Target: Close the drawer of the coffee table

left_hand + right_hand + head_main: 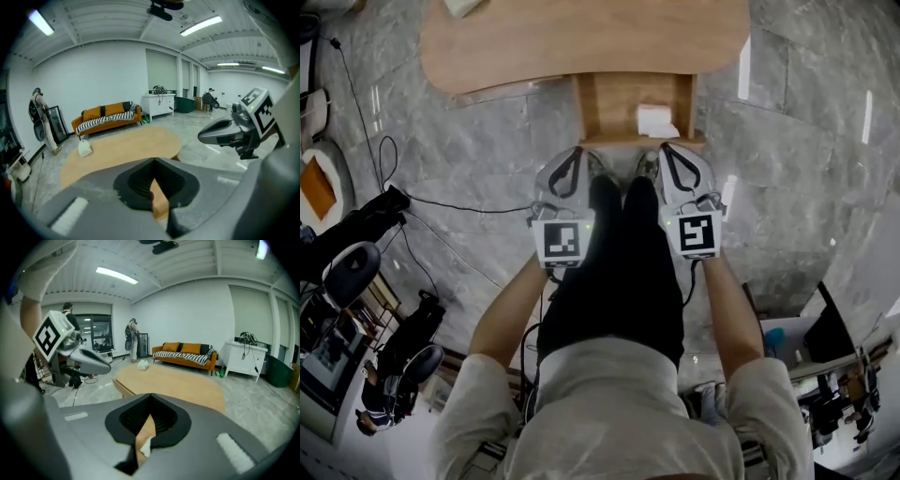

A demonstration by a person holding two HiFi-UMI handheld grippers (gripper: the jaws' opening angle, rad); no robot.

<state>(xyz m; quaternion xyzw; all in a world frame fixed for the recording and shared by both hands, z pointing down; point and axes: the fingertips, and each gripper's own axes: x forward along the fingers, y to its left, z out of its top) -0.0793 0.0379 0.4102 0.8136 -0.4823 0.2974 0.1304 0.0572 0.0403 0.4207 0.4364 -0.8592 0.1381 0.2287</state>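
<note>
Well, we stand over the open drawer (587, 103) of the wooden desk (581, 37), looking steeply down past our own legs. The drawer is pulled out from under the desk's near edge toward us. A small white thing (657, 120) lies inside it at the right side.

We hold the left gripper (577, 155) and the right gripper (670, 152) side by side, one in each hand. In the head view their tips sit just short of the drawer's front, the left one at its left corner and the right one at its right. We cannot tell whether either touches the wood.

Both gripper views show the fingers (140, 180) clenched tip to tip with nothing between them. Only the wood of the drawer shows through the opening behind the tips.

Farther off, a white object (85, 148) rests on the desk top near its far end. An orange sofa (108, 117) with a striped throw stands by the wall across the grey stone floor (487, 141).
</note>
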